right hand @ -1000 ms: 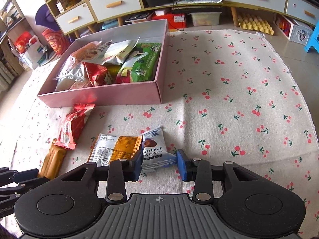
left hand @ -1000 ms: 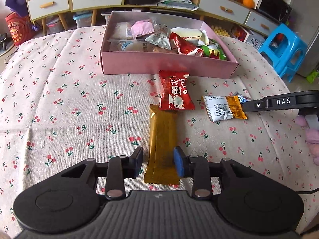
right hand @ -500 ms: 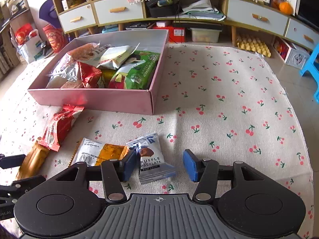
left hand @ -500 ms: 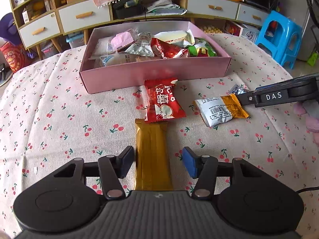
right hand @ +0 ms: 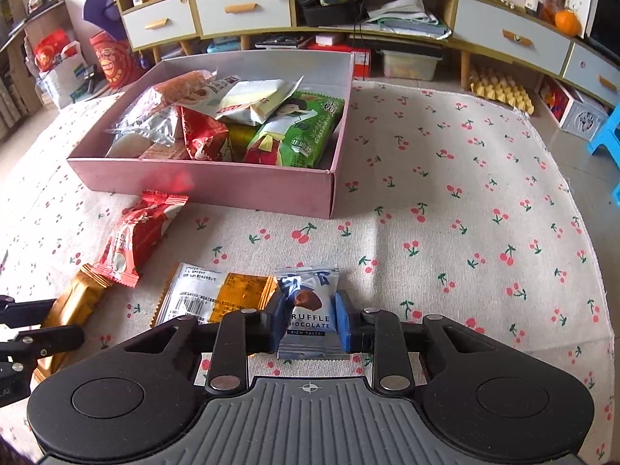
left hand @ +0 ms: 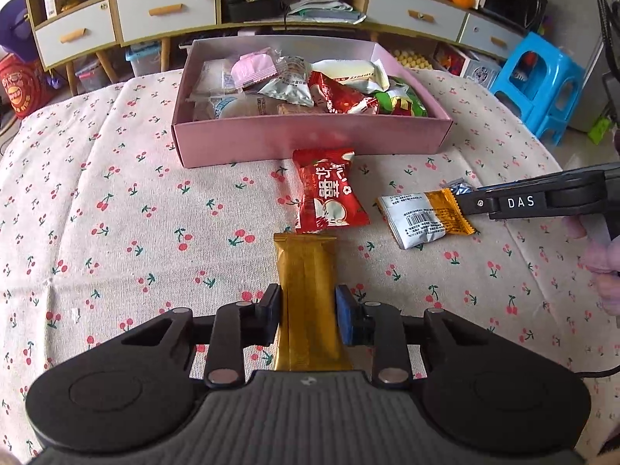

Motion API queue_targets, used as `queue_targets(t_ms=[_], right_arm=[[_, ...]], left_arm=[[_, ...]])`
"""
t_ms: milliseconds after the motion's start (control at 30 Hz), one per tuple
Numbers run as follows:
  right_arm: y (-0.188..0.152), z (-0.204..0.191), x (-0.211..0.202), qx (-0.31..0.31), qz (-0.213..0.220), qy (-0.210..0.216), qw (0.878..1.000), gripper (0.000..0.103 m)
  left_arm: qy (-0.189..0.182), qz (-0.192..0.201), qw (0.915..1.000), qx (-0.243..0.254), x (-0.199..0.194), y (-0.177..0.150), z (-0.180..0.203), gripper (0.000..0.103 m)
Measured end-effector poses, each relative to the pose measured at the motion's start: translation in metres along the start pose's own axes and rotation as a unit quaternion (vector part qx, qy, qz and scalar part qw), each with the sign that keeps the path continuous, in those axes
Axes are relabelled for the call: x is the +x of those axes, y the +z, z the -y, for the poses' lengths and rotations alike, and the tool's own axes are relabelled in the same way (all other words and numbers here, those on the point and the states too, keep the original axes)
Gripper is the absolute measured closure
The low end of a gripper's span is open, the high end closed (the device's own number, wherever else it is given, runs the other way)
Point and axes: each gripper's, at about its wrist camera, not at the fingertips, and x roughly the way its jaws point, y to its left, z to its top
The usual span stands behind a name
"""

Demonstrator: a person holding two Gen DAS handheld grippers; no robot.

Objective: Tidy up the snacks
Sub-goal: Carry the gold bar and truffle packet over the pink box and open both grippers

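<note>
On the cherry-print cloth lies a gold snack bar [left hand: 306,267], and my left gripper [left hand: 308,310] is shut on its near half. My right gripper [right hand: 308,319] is shut on a small blue-and-silver truffle chocolate packet [right hand: 308,290], pads pressing both its sides. A white-and-orange packet [right hand: 209,294] lies just left of the chocolate. A red snack bag [left hand: 327,193] lies past the gold bar, in front of the pink box [left hand: 310,137]. The box is heaped with several wrapped snacks.
The round table's edge curves away on the right [right hand: 581,232]. Beyond the table stand a low cabinet with drawers [left hand: 162,11] and a blue plastic stool [left hand: 538,77]. The cloth [right hand: 465,193] right of the box holds nothing.
Both grippers' jaws spread wider half a second ago and have since closed in, the left onto the gold bar and the right onto the chocolate packet. Neither snack has left the cloth.
</note>
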Motion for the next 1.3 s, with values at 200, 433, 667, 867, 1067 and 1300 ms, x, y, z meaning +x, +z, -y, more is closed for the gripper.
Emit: queue_targets(t_ms=[200, 433, 667, 867, 1067, 1300], right_arm=[[0.0, 0.012, -0.007, 0.089, -0.036, 0.037, 0.995, 0.077], [-0.002, 0.013, -0.016, 0.141, -0.053, 0.079, 0.985, 0.077], [0.0, 0.004, -0.03, 0.16, -0.05, 0.12, 0.979, 0.078], [0.008, -0.005, -0.042, 0.169, -0.033, 0.142, 0.975, 0.077], [0.021, -0.009, -0.045, 0.183, -0.016, 0.152, 0.971, 0.077], [0.04, -0.009, -0.044, 0.205, 0.015, 0.158, 0.966, 0.077]], left_arm=[[-0.023, -0.001, 0.9994, -0.026, -0.01, 0.0, -0.011, 0.076], [-0.055, 0.0, 0.9965, -0.064, -0.021, 0.006, -0.026, 0.076], [-0.073, 0.018, 0.9932, -0.089, -0.033, 0.015, -0.037, 0.076], [-0.076, 0.029, 0.9912, -0.104, -0.034, 0.024, -0.044, 0.076], [-0.074, 0.045, 0.9887, -0.122, -0.031, 0.038, -0.053, 0.076], [-0.073, 0.072, 0.9835, -0.149, -0.027, 0.059, -0.061, 0.076]])
